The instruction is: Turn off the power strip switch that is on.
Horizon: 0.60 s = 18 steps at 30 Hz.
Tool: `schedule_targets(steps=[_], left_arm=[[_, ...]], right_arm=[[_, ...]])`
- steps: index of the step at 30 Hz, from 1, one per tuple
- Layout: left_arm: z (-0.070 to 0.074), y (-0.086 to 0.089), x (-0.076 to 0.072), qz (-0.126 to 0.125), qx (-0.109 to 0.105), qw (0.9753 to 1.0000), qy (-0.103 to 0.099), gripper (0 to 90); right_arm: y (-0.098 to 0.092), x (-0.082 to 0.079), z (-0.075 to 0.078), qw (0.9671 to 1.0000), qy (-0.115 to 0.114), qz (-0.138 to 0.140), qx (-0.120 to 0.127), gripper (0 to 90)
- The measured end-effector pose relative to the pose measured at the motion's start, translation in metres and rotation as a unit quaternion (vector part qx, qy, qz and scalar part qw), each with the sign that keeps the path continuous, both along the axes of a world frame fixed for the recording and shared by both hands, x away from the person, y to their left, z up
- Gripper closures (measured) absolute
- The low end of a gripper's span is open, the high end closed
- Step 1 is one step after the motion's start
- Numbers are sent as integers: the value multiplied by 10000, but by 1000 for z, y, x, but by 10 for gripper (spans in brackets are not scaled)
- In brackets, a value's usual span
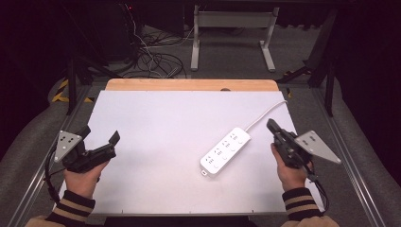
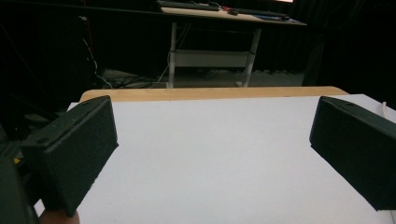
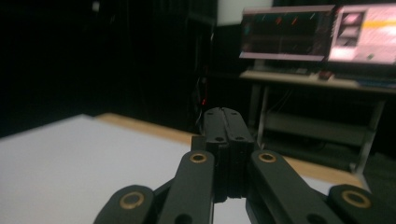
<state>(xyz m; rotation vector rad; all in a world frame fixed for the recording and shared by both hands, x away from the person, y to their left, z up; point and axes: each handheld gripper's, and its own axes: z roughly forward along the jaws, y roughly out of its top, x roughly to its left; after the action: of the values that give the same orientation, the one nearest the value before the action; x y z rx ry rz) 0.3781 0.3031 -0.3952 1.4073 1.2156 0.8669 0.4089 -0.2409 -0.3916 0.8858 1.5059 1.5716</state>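
Observation:
A white power strip [image 1: 224,150] lies slantwise on the white table top [image 1: 161,137], right of the middle. Its white cable [image 1: 265,114] runs off toward the far right edge. My left gripper [image 1: 100,135] is held low at the table's left side, jaws wide apart, nothing between them; in the left gripper view the gripper [image 2: 212,112] frames bare table. My right gripper [image 1: 272,126] hovers just right of the strip, apart from it. In the right gripper view its black jaws [image 3: 224,119] are pressed together with nothing held.
A wooden strip [image 1: 189,85] borders the table's far edge. Beyond it stand a white-legged desk frame [image 1: 231,33] and tangled floor cables [image 1: 151,56]. Metal rails [image 1: 352,161] run along both sides. Lit monitors [image 3: 327,32] sit on a far desk.

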Motion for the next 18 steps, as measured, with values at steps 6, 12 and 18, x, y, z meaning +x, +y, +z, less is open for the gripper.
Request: schedule_targets(steps=[6, 12, 18], left_arm=[[0, -2, 1, -31, 40, 10000, 5, 14], [0, -1, 1, -27, 13, 10000, 11, 15], [0, -1, 1, -38, 37, 10000, 30, 16]], right_arm=[[-4, -6, -4, 9998, -133, -154, 91, 900], [0, -4, -7, 9998, -121, -162, -55, 900], [1, -3, -9, 9996, -186, -154, -122, 690]])
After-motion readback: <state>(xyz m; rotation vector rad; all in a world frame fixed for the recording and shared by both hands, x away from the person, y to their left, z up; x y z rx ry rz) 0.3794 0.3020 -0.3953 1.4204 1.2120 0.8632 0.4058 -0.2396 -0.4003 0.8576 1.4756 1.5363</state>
